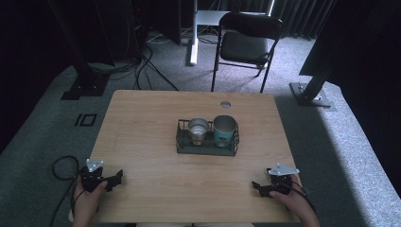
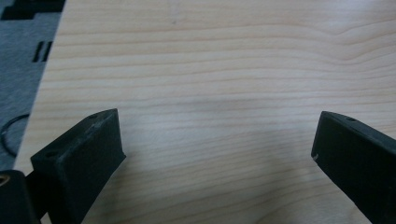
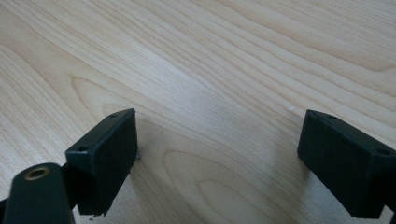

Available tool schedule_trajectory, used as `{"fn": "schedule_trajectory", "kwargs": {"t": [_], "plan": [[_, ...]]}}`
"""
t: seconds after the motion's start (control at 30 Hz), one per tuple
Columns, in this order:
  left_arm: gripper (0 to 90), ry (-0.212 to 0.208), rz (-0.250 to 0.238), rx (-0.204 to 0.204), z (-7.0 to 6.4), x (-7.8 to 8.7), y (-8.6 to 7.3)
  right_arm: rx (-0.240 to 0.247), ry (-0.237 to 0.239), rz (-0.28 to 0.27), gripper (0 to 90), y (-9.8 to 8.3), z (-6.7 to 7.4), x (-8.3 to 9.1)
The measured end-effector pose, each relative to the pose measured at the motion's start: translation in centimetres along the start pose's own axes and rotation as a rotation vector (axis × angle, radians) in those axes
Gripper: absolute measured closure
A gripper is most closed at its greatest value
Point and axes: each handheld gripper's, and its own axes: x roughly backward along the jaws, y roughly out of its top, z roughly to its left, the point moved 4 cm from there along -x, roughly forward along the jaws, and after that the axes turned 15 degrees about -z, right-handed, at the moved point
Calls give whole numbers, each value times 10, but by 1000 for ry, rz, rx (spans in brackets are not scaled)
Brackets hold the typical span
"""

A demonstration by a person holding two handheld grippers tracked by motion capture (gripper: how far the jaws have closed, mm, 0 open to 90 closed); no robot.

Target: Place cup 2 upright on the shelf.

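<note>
Cups (image 1: 210, 128) sit mid-table, well apart from each hand-held gripper (image 1: 116, 178).

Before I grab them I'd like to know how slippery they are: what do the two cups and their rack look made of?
The left cup looks like bare metal, with a shiny silvery wall. The right cup has a metallic rim and inside, with a teal, probably painted outside. The rack looks like dark wire, likely coated metal.

Dim and soft in the high view, black toward the upper corners; pale daylight across the floor (image 1: 331, 137) at right, mild sheen on the table (image 1: 142, 142). Brighter, sharper close-ups, with faint shadows and blurred near jaws.
</note>
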Motion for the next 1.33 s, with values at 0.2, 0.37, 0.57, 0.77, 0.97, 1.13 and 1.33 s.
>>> {"fn": "schedule_trajectory", "kwargs": {"t": [0.2, 0.37, 0.57, 0.77, 0.97, 1.13, 1.33], "plan": [[28, 23, 22, 4, 0, -2, -3, 0, 0, 0, 117, 0, 0, 0], [28, 48, 29, -9, 1, -3, -3, 0, 0, 0, 117, 0, 0, 0], [27, 86, 28, 15, 0, -4, -3, 0, 0, 0, 117, 0, 0, 0], [24, 117, 27, 37, -1, -5, -2, 0, 0, 0, 117, 0, 0, 0], [24, 173, 25, 70, -1, -8, -1, 0, 0, 0, 117, 0, 0, 0], [23, 193, 25, 82, -2, -10, 0, 0, 0, 0, 117, 0, 0, 0], [22, 197, 27, 84, -2, -10, 0, 0, 0, 0, 117, 0, 0, 0]]}}
